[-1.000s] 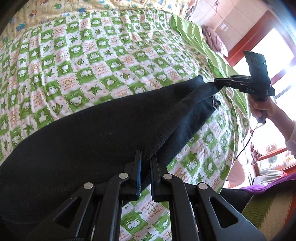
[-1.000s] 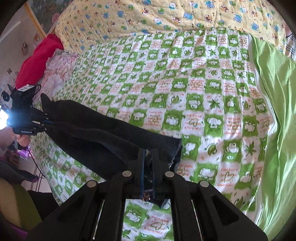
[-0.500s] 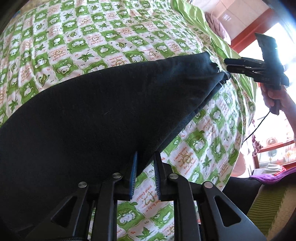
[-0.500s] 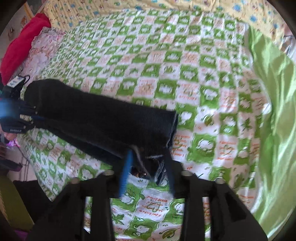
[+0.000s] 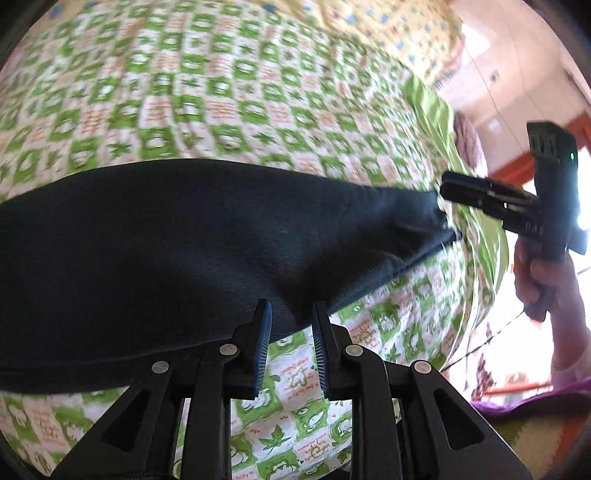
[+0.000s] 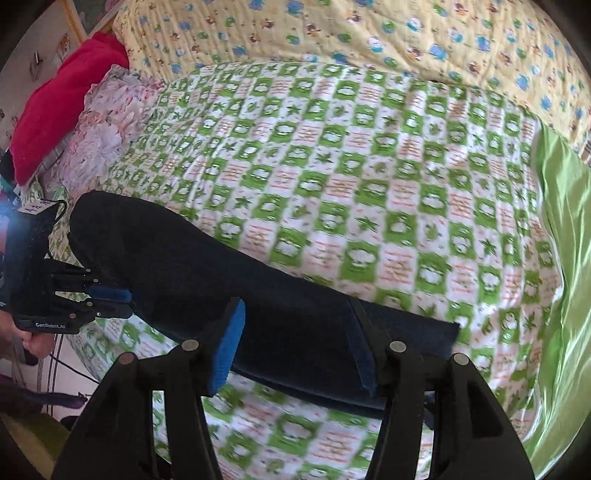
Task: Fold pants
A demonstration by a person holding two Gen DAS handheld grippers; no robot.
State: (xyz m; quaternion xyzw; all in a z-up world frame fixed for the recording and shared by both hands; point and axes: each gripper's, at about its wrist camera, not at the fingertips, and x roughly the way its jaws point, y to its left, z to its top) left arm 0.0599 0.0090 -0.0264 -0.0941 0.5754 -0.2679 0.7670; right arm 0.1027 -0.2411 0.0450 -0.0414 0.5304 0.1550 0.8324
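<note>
The dark navy pants (image 5: 184, 251) lie flat along the near edge of the bed, folded lengthwise, one leg on the other. They also show in the right wrist view (image 6: 221, 288). My left gripper (image 5: 290, 321) is open, its jaws a little apart just off the pants' near edge at the waist end. It also shows in the right wrist view (image 6: 127, 302). My right gripper (image 6: 295, 325) is wide open over the hem end, holding nothing. It also shows in the left wrist view (image 5: 447, 186), just off the hems.
The bed has a green-and-white patterned sheet (image 6: 369, 184). A yellow quilt (image 6: 369, 33) lies at the back, a red pillow (image 6: 62, 96) and floral pillow (image 6: 107, 122) at the left, a shiny green cover (image 6: 561, 258) at the right.
Both grippers have let go of the pants and opened. The pants have dropped flat on the sheet. Both grippers have drawn back slightly from the cloth.
</note>
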